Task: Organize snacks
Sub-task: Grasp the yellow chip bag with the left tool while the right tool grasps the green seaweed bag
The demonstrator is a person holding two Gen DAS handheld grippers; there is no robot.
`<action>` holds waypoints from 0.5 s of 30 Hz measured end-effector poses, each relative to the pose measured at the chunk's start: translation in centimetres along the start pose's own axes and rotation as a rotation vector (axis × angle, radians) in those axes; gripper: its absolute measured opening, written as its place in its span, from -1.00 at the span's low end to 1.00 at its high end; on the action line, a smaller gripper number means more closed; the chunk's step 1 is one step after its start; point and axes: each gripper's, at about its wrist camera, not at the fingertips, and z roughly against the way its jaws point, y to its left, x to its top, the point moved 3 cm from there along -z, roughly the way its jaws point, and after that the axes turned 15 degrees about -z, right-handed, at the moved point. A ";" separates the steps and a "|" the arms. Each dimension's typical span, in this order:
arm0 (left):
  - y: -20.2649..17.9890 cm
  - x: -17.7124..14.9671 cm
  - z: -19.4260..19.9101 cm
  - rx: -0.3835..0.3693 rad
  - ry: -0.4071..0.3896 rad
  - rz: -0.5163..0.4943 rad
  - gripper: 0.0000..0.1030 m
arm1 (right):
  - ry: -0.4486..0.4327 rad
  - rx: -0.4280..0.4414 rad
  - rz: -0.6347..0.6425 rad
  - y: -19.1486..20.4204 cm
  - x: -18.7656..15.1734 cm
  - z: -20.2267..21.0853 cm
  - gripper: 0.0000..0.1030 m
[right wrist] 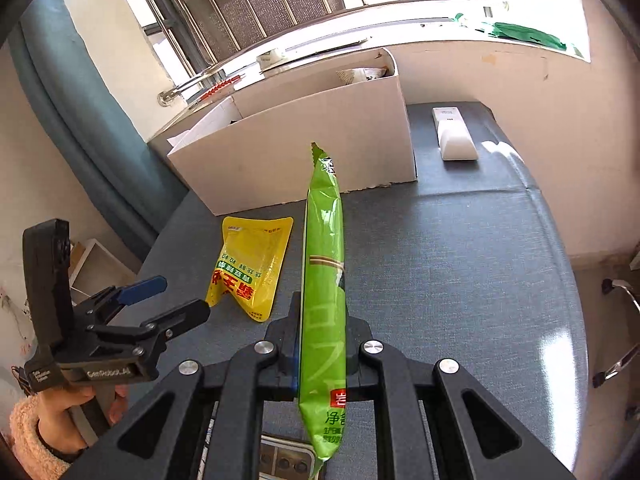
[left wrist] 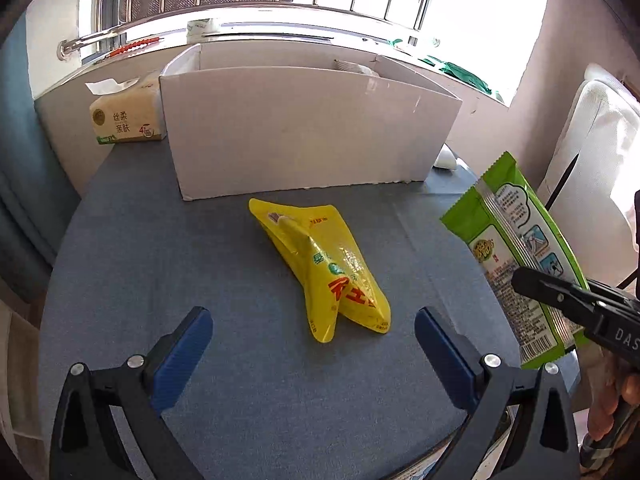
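The right gripper (right wrist: 322,356) clamps the green packet (right wrist: 324,292) edge-on above the table's near edge; the left gripper (left wrist: 314,330), jaws apart, nears the yellow pouch (left wrist: 324,268) mid-table; the green packet may snag the white box (right wrist: 304,152) rim.

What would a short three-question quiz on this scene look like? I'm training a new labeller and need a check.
1. True or false: the right hand-held gripper is shut on the green packet.
2. The yellow pouch lies: A) in the box, B) on the table, C) on the windowsill.
3. What stands left of the cardboard box in the left wrist view?

Key: 1. true. 2. B, on the blue table. 3. a tissue pack.
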 end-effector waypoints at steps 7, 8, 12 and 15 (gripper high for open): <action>-0.9 2.4 -5.2 0.079 0.099 -0.054 0.98 | 0.005 -0.010 -0.019 -1.6 -1.6 0.9 -0.75; -1.1 2.4 -5.7 0.077 0.109 -0.061 0.96 | 0.005 -0.012 -0.024 -1.9 -1.7 1.0 -0.75; -1.3 2.0 -5.6 0.066 0.096 -0.101 -0.06 | 0.002 -0.012 -0.036 -2.6 -1.8 1.4 -0.75; -0.2 1.6 -4.6 -0.001 0.066 -0.059 -0.24 | 0.003 -0.005 -0.039 -2.7 -1.9 1.5 -0.75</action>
